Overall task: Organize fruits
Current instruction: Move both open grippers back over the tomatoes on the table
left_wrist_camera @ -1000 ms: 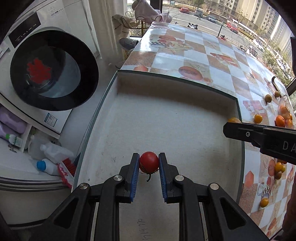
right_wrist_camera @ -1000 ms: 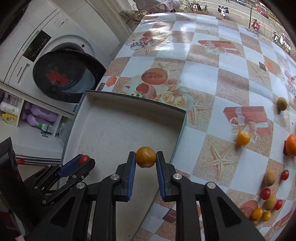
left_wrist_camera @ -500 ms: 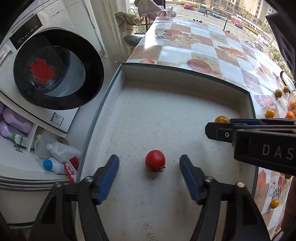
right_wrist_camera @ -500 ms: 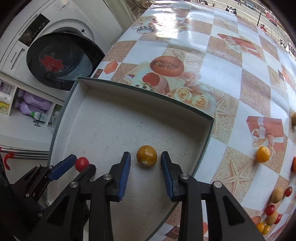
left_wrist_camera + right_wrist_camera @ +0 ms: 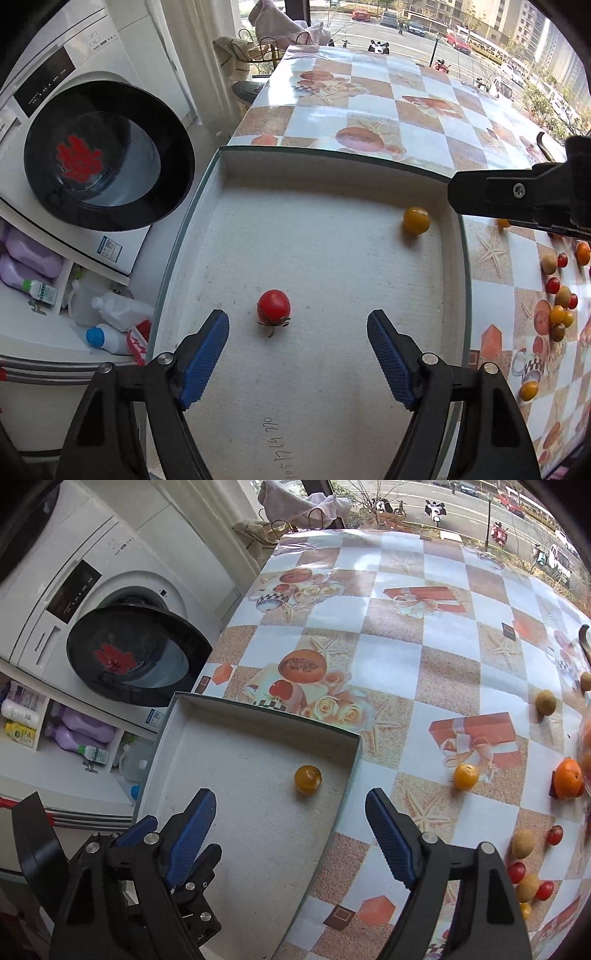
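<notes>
A shallow white box lid (image 5: 332, 387) (image 5: 236, 746) sits at the table's left edge. On its floor lie a red cherry tomato (image 5: 273, 305) and, near the right wall, a yellow tomato (image 5: 416, 220) (image 5: 308, 779). My left gripper (image 5: 297, 334) hangs open above the lid, the red tomato just ahead of its blue pads and apart from them. My right gripper (image 5: 290, 814) has its jaws opening wide; the yellow tomato lies free beyond them. The left gripper (image 5: 177, 834) shows at the lower left of the right wrist view.
Several small red, yellow and brown fruits (image 5: 557, 306) (image 5: 524, 864) lie scattered on the patterned tablecloth (image 5: 406, 646) to the right, with a yellow tomato (image 5: 466, 776) and an orange (image 5: 569, 773). A washing machine (image 5: 92, 147) with its door open and bottles (image 5: 110, 325) stand left of the table.
Both grippers let go of their tomatoes and opened wide. The red and yellow tomatoes now rest on the lid floor. Both grippers rose and drew back from the fruit.
</notes>
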`<state>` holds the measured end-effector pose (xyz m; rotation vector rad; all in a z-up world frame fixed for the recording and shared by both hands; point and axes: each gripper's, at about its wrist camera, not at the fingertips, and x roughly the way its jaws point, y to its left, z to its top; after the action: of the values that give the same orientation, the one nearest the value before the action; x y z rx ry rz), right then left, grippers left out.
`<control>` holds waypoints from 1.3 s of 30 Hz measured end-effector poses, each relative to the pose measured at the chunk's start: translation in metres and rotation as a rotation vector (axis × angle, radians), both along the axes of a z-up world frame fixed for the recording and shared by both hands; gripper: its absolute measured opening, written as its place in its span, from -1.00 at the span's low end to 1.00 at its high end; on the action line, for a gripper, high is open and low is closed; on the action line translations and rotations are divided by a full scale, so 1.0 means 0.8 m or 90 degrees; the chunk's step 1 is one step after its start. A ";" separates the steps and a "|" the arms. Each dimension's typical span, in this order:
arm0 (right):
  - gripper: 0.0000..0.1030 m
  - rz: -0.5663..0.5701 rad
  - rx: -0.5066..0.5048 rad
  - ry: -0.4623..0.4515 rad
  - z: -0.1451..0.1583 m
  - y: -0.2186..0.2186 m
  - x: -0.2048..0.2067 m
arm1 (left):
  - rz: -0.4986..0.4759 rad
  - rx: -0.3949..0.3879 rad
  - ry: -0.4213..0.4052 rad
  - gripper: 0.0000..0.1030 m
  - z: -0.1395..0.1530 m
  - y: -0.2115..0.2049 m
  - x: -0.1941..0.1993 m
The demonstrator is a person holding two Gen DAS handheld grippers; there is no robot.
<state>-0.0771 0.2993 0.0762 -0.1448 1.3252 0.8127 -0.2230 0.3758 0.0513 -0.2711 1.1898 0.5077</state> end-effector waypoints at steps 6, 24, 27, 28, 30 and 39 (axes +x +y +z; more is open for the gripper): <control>0.66 -0.079 -0.019 0.003 0.005 -0.090 0.012 | -0.057 0.016 -0.019 0.52 0.020 -0.048 0.023; 0.66 -0.260 -0.133 0.020 -0.038 -0.332 0.022 | -0.226 -0.048 0.014 0.52 0.003 -0.226 0.046; 0.66 -0.265 -0.134 0.015 -0.042 -0.340 0.030 | -0.233 -0.057 0.020 0.52 -0.007 -0.243 0.048; 0.66 -0.266 -0.133 0.014 -0.044 -0.341 0.033 | -0.233 -0.057 0.023 0.52 -0.011 -0.246 0.048; 0.66 -0.266 -0.126 0.011 -0.046 -0.341 0.041 | -0.231 -0.056 0.029 0.52 -0.018 -0.253 0.052; 0.34 -0.215 -0.124 0.004 -0.072 -0.311 0.067 | -0.215 -0.055 0.047 0.52 -0.044 -0.265 0.063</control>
<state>-0.0236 0.0507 0.0186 -0.0689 1.3863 0.3979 -0.1725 0.1638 0.0158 -0.1217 1.2996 0.1722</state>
